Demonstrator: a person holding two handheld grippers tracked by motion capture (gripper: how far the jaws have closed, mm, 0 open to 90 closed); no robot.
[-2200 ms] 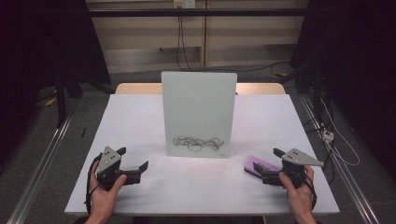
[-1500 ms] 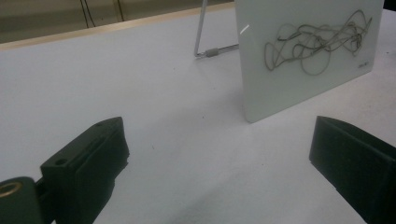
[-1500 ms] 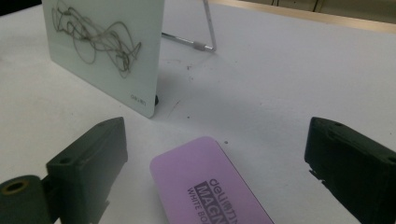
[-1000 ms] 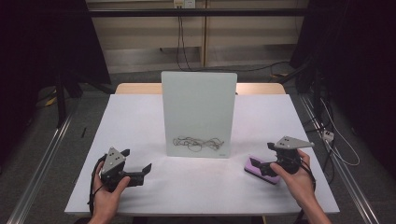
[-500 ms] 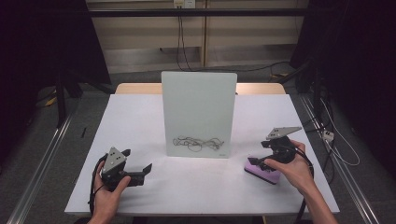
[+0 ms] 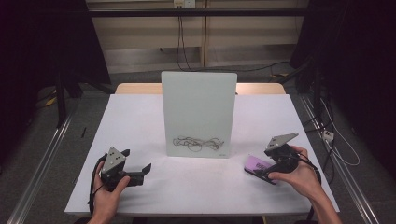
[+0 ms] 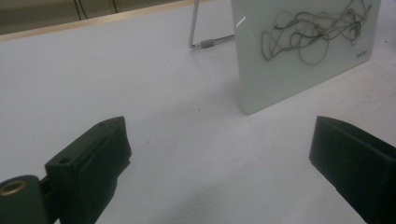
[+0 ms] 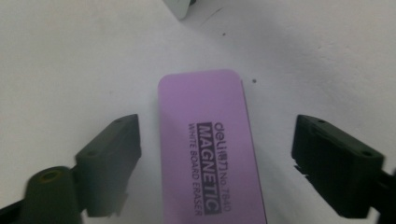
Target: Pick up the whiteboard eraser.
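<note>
So we're barely started: our right gripper (image 8: 215, 154) has just been closing around the purple eraser (image 8: 208, 140) on the table, pads not touching yet. Scribble (image 6: 197, 143) on the whiteboard (image 6: 198, 100) is unwiped. Left gripper (image 7: 219, 168) sits open, empty.

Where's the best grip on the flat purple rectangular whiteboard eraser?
Across the two long edges of the purple whiteboard eraser, near mid-length, coming from above. It lies flat on the white table, so only its narrow width fits between the jaws. The right gripper already straddles it, jaws just closing, pads not yet touching.
</note>
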